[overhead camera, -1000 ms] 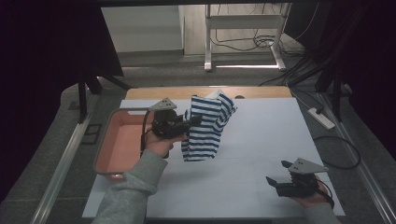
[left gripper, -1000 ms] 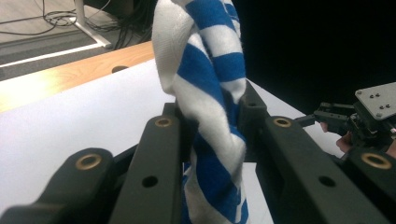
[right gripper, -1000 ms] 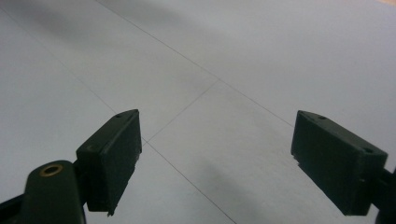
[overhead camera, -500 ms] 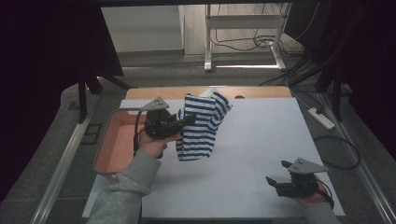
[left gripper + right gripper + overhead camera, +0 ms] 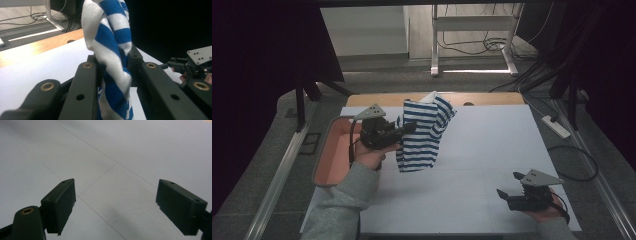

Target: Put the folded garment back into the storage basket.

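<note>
Left gripper [image 5: 408, 128] pinches striped cloth [image 5: 424, 132]; jaw tips hidden in its folds, cloth's upper end cut off in left gripper view. Right gripper [image 5: 502, 193] spread, empty, over table [image 5: 492, 140].

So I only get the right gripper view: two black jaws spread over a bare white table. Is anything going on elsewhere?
Observer: Yes. The left gripper is shut on a blue-and-white striped cloth, lifted off the table.
Operator: Does the cloth hang free?
Observer: Its lower end dangles above the white surface, beside an orange tray at the table's left edge.
Operator: And my gripper, where is it?
Observer: The right gripper is low at the near right corner, open, well apart from the cloth.
</note>
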The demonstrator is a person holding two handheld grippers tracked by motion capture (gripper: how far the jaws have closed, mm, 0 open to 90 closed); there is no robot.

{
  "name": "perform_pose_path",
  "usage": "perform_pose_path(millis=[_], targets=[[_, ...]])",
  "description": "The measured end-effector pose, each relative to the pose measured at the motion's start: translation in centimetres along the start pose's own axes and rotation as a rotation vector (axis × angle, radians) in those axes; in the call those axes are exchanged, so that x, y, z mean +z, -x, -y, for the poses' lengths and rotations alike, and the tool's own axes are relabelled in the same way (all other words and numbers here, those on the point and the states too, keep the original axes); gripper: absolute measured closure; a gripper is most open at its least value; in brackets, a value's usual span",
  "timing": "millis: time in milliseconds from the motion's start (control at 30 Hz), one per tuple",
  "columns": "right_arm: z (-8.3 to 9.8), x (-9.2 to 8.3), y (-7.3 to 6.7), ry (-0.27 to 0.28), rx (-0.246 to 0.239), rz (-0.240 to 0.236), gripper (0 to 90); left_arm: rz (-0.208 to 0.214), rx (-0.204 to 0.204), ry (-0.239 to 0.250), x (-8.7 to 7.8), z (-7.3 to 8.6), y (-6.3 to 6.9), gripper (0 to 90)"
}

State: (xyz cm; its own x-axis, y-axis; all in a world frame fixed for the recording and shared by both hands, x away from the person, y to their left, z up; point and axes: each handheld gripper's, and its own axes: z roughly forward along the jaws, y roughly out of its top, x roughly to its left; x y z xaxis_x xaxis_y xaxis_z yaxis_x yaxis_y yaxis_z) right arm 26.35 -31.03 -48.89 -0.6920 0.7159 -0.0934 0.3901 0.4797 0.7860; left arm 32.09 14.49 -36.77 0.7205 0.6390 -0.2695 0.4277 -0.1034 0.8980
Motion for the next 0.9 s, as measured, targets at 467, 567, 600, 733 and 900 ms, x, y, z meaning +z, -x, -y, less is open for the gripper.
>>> perform_pose_path(millis=[467,567,600,733,900], targets=[[0.0,0.0,0.0,-0.001,-0.002,0.001,16.9,-0.017,-0.01,0.023,-1.7,0.4,-0.7,75.4],[0.0,0.0,0.0,-0.001,-0.001,0.001,16.9,-0.023,-0.009,0.025,-2.1,0.4,-0.8,75.5],[0.0,0.0,0.0,-0.002,-0.002,0.001,16.9,-0.025,-0.009,0.026,-2.2,0.4,-0.8,75.5],[0.0,0.0,-0.1,-0.003,-0.005,0.003,16.9,-0.029,-0.007,0.029,-2.7,0.5,-0.9,75.4],[-0.1,0.0,-0.1,-0.003,-0.005,0.003,16.9,-0.03,-0.005,0.033,-3.1,0.6,-0.9,75.5]])
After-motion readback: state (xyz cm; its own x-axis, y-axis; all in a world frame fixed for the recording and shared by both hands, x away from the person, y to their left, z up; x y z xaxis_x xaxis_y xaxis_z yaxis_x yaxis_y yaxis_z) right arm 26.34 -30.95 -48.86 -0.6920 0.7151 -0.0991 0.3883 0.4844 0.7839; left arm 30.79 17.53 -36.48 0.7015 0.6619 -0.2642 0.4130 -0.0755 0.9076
